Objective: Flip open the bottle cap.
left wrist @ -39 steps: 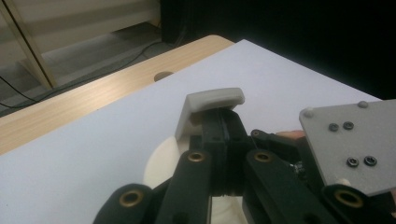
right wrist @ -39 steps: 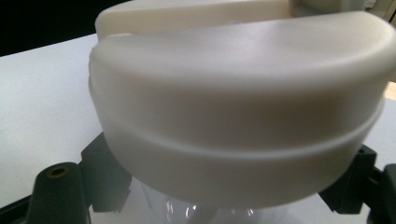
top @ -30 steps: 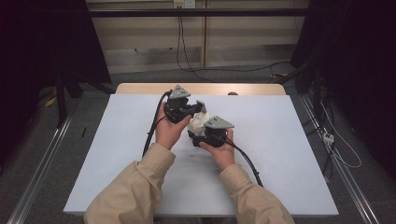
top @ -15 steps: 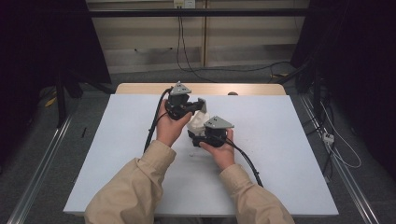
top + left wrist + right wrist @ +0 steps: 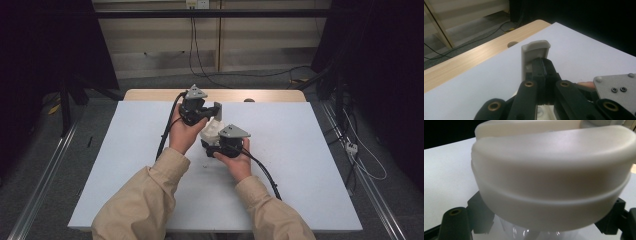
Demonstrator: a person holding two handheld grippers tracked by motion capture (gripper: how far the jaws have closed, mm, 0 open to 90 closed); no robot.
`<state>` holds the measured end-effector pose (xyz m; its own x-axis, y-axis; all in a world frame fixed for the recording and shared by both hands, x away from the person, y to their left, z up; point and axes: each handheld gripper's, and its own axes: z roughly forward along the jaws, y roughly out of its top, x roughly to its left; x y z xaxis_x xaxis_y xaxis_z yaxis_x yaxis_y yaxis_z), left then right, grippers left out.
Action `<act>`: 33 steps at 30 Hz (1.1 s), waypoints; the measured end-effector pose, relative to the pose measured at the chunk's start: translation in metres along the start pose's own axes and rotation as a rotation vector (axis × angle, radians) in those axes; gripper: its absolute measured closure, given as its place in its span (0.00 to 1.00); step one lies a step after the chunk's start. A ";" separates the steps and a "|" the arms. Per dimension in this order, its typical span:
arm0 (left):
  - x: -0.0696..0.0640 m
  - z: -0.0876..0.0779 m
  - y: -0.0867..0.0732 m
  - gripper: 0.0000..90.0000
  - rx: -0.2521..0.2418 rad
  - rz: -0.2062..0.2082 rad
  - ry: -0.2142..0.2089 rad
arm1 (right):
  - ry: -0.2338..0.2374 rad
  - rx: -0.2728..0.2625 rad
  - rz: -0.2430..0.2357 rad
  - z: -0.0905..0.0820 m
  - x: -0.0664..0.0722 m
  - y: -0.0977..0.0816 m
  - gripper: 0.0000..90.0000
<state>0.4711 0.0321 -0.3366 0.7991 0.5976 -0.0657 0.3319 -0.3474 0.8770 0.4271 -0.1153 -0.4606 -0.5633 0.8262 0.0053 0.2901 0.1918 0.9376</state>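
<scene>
Though half hidden, white case [image 5: 210, 131] in both clenched claws [image 5: 216, 111]; underside unseen.

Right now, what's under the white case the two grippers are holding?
In the high view, the white case sits above the white table, between the left gripper and right gripper. The spot directly beneath is hidden by the hands.

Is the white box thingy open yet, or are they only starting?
Done: both grippers have hold of the white case above the table. The left gripper pinches its raised lid; the right gripper clamps the rounded base. Whether the lid still needs swinging wider, I can't tell.
</scene>
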 end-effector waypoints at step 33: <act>0.009 0.017 0.007 1.00 0.006 -0.036 -0.018 | 0.002 0.007 0.000 0.000 0.000 0.000 0.21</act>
<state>0.4898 0.0225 -0.3391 0.7954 0.5968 -0.1057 0.3638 -0.3306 0.8708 0.4272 -0.1155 -0.4605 -0.5653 0.8249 0.0059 0.2950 0.1955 0.9353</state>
